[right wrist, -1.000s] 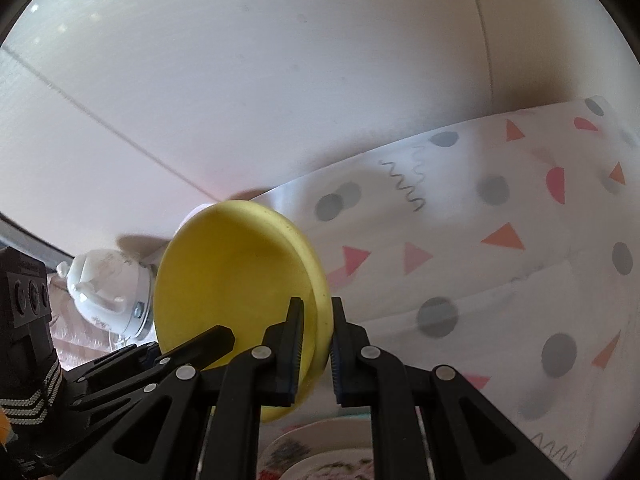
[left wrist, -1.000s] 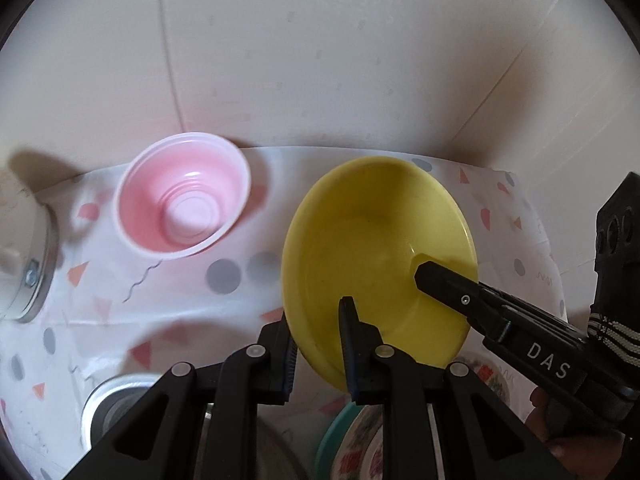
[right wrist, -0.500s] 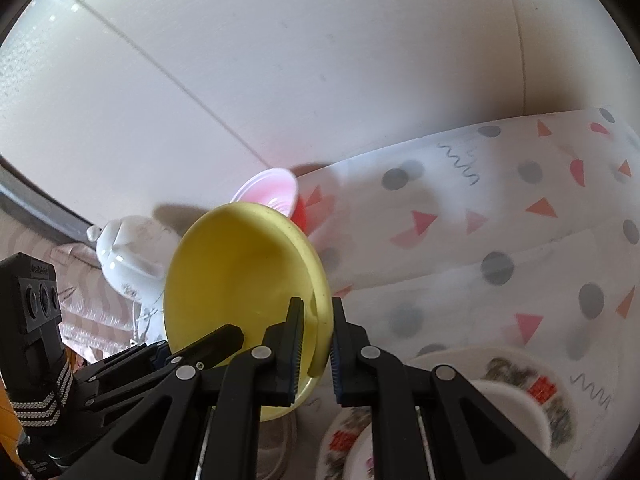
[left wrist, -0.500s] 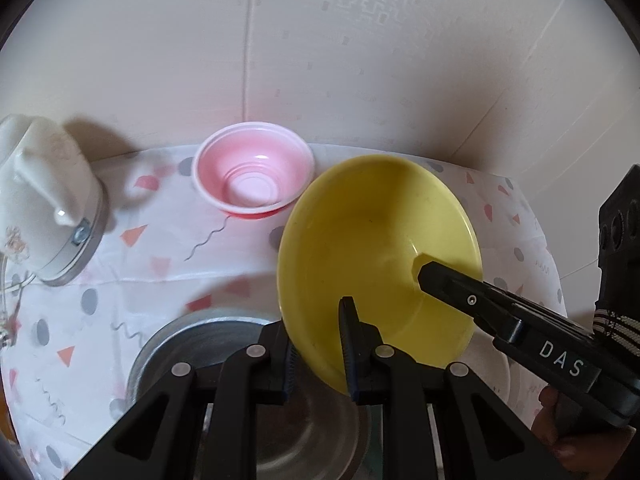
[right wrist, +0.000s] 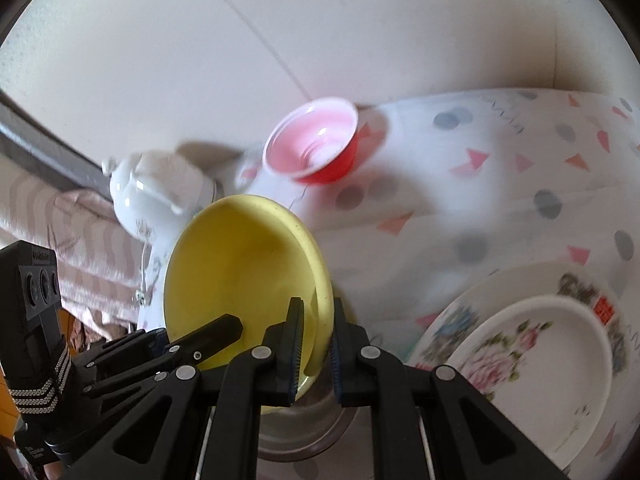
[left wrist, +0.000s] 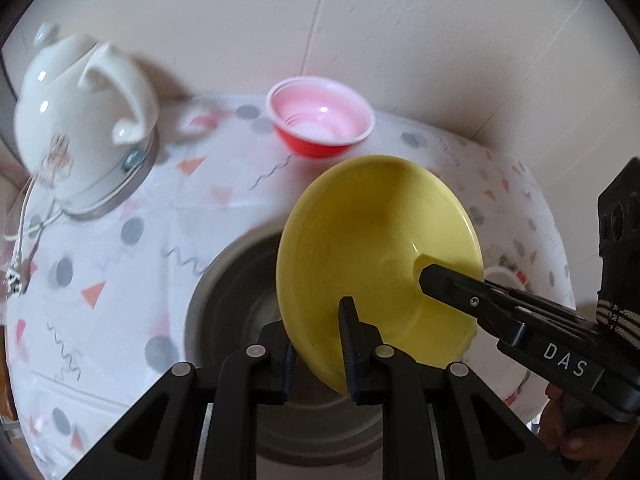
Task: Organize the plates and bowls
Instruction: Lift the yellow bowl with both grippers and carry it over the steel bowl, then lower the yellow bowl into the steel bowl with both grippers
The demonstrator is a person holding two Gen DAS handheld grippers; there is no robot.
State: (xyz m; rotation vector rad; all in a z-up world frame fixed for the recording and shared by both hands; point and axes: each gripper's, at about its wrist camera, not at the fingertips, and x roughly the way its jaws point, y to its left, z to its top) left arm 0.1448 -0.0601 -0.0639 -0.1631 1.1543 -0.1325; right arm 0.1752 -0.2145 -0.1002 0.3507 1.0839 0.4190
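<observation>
Left wrist view, grip: my left hand-held gripper (left wrist: 320, 344) is clenched on the near rim of the yellow bowl (left wrist: 380, 248), one pad inside, one outside. The bowl is tilted, off the bench (left wrist: 120, 264).
Left wrist view, partner: my right hand-held gripper (left wrist: 424, 276) reaches in from the right, its tip against the bowl's inner wall.
Left wrist view, change: a second ago the pink bowl (left wrist: 320, 124) sat close ahead and only a sliver of the metal bowl (left wrist: 236, 300) showed. Now the metal bowl lies right under the yellow one, the pink bowl is further back, and a white kettle (left wrist: 80, 128) has come into view at left.
Right wrist view, grip: my right hand-held gripper (right wrist: 314, 344) is clamped on the opposite rim; my left hand-held gripper (right wrist: 236, 326) shows at lower left.
Right wrist view, change: a floral plate (right wrist: 460, 332) carrying a white dish (right wrist: 552, 360) has appeared at right.
Meaning: I have carried the yellow bowl sideways across the bench. I judge it is headed for nesting in the metal bowl; lowering and levelling remain.
</observation>
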